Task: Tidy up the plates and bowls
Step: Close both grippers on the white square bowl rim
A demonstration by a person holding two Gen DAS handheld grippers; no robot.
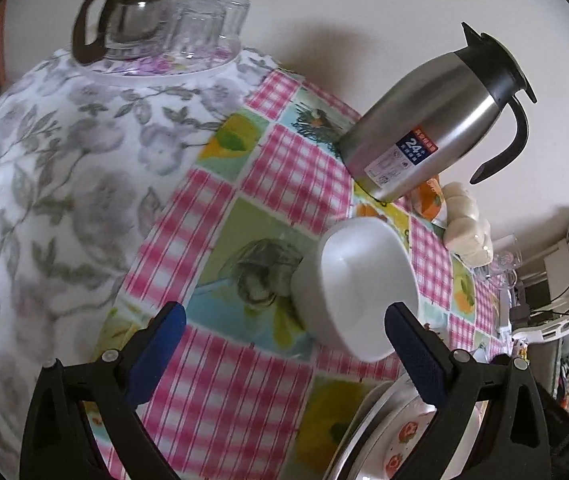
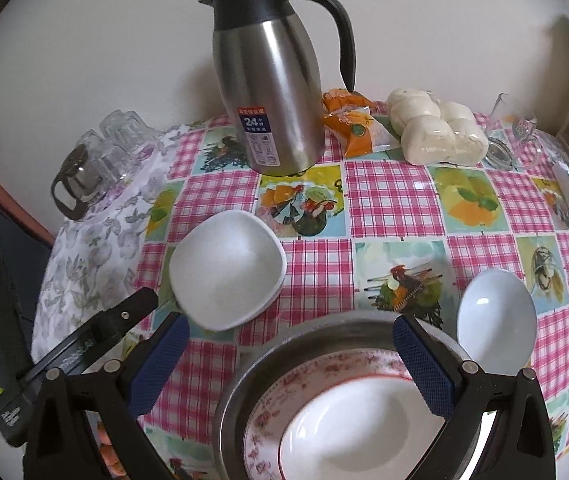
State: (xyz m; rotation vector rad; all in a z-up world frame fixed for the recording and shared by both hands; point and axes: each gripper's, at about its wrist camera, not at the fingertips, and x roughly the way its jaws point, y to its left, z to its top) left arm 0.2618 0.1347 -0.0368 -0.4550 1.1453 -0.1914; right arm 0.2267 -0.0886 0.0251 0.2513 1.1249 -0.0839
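Your left hand-held gripper is wide open with nothing between its blue pads. The white square bowl sits on the desk just beyond the right pad, close to it; you cannot tell from this view whether they touch. The camera is rolled here, so the bowl looks tipped, its mouth facing right and toward you.

Your right hand-held gripper is also spread wide and holds nothing. It hangs over a metal basin at the near edge of the desk. In the basin lies a floral-rimmed plate, and on that plate rests a white bowl with a red rim, mouth up.

In the right wrist view, the white square bowl stands upright to the left and a little farther away than the basin, one corner pointing toward your left pad. It has no marked long axis. To the right of the basin, a pale blue oval bowl lies mouth up, its long axis running from near to far.

Farther back stands a steel thermos jug, its handle to the right. Right of it lie orange snack packets and a bag of white buns. At far left, a glass pot and upturned glasses sit on a floral cloth.
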